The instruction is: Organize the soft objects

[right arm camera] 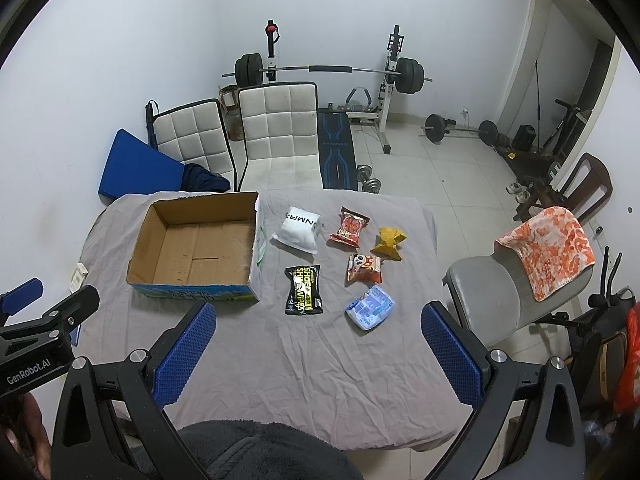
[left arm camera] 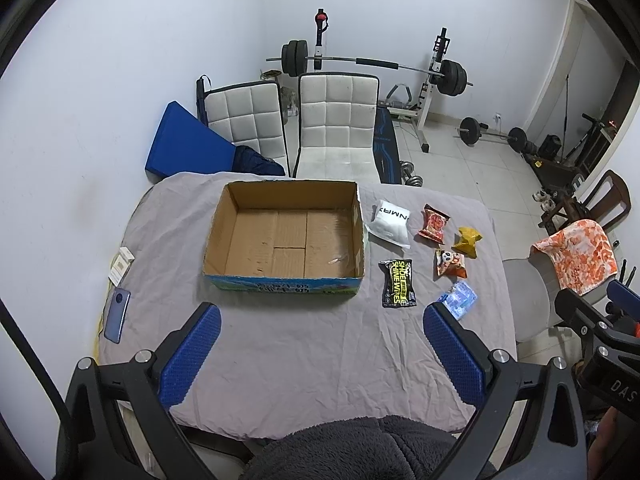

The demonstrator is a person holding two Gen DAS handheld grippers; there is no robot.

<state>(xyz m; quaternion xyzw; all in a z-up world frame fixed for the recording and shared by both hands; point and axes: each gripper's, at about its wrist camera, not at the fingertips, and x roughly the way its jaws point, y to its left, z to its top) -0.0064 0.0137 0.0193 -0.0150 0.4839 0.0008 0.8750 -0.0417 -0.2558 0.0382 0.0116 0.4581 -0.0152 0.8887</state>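
An open, empty cardboard box (left arm camera: 286, 236) (right arm camera: 196, 246) sits on the grey-clothed table (left arm camera: 304, 352). To its right lie several soft packs: a white pouch (right arm camera: 299, 229), a black wipes pack (right arm camera: 304, 290), a red snack bag (right arm camera: 349, 227), a yellow bag (right arm camera: 389, 243), a panda snack bag (right arm camera: 363, 268) and a blue-white pack (right arm camera: 370, 307). My left gripper (left arm camera: 320, 356) is open and empty above the near table edge, in front of the box. My right gripper (right arm camera: 318, 354) is open and empty, in front of the packs.
A phone (left arm camera: 117, 315) and a small white box (left arm camera: 121, 266) lie at the table's left edge. Two white chairs (left arm camera: 336, 124) stand behind the table. A grey chair with an orange towel (right arm camera: 548, 248) stands to the right. Weights and a barbell rack fill the back.
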